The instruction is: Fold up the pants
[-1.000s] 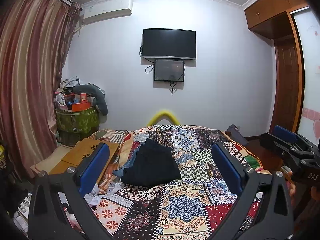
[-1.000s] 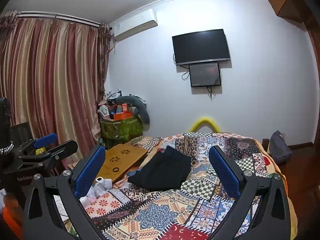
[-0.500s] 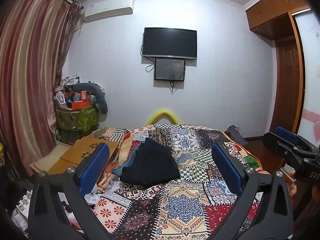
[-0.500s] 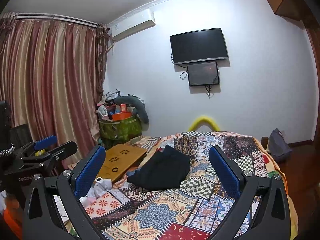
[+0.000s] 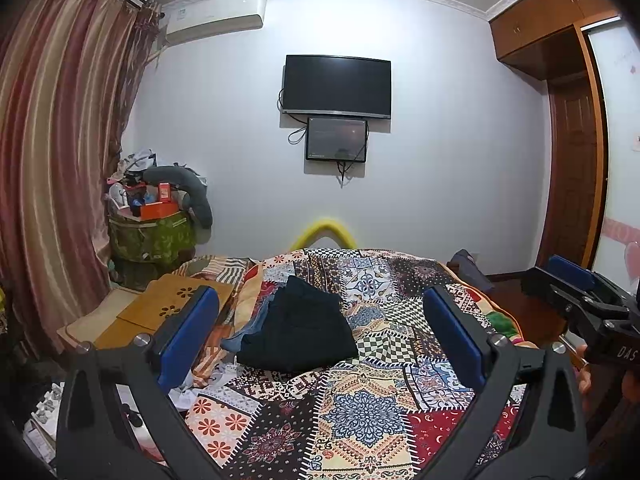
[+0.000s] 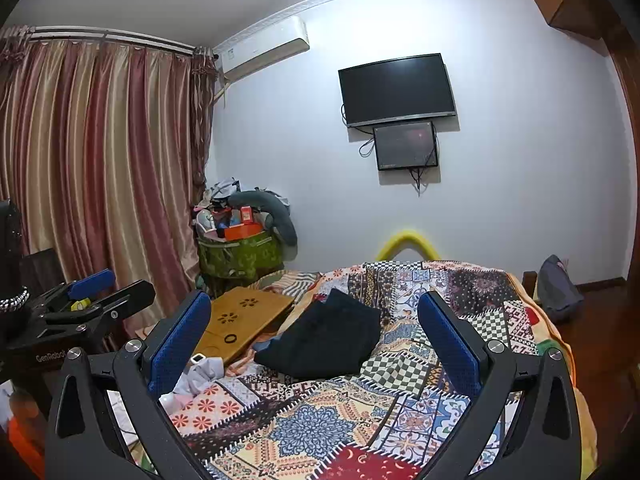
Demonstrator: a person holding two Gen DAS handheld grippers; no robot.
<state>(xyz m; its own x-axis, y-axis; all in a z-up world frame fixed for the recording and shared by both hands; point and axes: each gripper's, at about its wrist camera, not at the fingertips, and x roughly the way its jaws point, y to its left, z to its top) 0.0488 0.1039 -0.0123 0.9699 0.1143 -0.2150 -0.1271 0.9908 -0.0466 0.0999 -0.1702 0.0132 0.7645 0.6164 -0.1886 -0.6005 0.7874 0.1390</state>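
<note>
Dark folded pants (image 5: 298, 330) lie in a compact pile on the patchwork quilt (image 5: 360, 408) of the bed, on top of some blue cloth (image 5: 244, 334). They also show in the right wrist view (image 6: 324, 340). My left gripper (image 5: 320, 332) is open and empty, held above the near part of the bed, well short of the pants. My right gripper (image 6: 314, 336) is open and empty too, held back likewise. Each gripper shows at the edge of the other's view: the right one (image 5: 576, 300), the left one (image 6: 92, 296).
A wooden lap desk (image 6: 240, 322) lies at the bed's left side, with crumpled white cloth (image 6: 200, 376) near it. A green basket of clutter (image 5: 148, 232) stands by the curtain (image 5: 48, 160). A TV (image 5: 336, 84) hangs on the far wall. A wardrobe (image 5: 568, 120) stands on the right.
Both views have shifted slightly; the pants lie as before. Both grippers stay open and empty.
</note>
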